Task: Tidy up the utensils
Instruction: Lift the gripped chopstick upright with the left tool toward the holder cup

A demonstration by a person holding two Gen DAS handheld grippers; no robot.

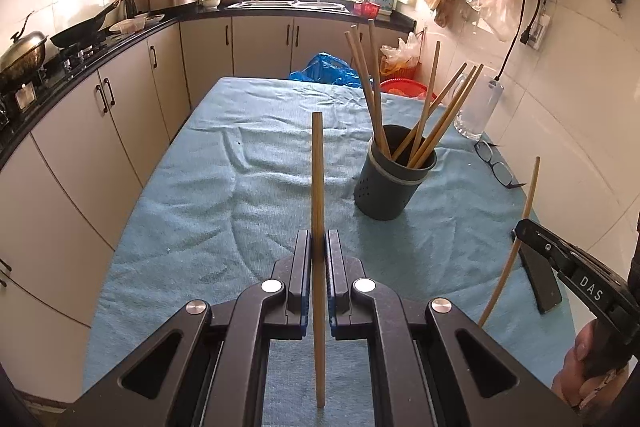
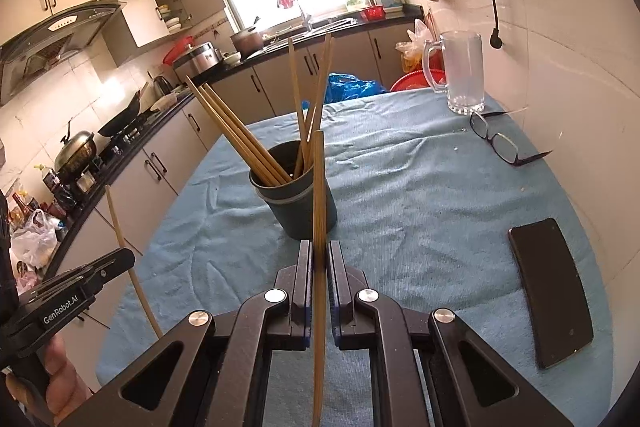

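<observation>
Both tongs (image 1: pixel 319 239) (image 2: pixel 319 251) clamp chopsticks (image 1: pixel 318 187) (image 2: pixel 319 211), lower tips cut off.

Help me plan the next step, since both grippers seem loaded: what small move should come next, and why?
Probably carry the right gripper forward until its chopstick hangs over the holder, which stands just ahead with other chopsticks in it. Both grippers are shut on one chopstick each, clear of the cloth; the left gripper sits farther off.
</observation>
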